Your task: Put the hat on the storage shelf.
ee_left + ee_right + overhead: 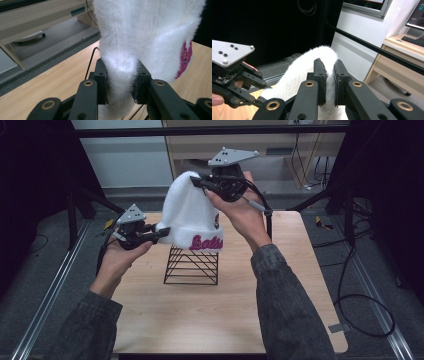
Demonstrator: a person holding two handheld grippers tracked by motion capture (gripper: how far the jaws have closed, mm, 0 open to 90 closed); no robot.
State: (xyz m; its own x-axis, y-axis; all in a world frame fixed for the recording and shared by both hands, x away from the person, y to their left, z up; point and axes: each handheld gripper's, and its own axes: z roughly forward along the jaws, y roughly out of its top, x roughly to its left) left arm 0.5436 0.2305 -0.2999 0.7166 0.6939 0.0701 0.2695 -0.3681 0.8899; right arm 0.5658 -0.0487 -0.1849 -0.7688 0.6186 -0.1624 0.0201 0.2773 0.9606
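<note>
A white fuzzy beanie (187, 215) with pink lettering on its cuff sits over a black wire stand (192, 265) on the wooden table (200, 315). My left gripper (159, 233) is shut on the beanie's cuff at its left side; in the left gripper view the white fabric (150, 32) is pinched between the jaws of the left gripper (121, 75). My right gripper (197, 181) is shut on the beanie's crown, held high. In the right gripper view the white fabric (297, 75) is clamped by the right gripper (329, 67), and the left gripper (234, 82) shows lower left.
The wire stand stands near the table's middle back. A black frame surrounds the table, with a crossbar (210, 131) behind. Cables (360, 305) lie on the floor at the right. A wooden desk (402, 65) stands beyond.
</note>
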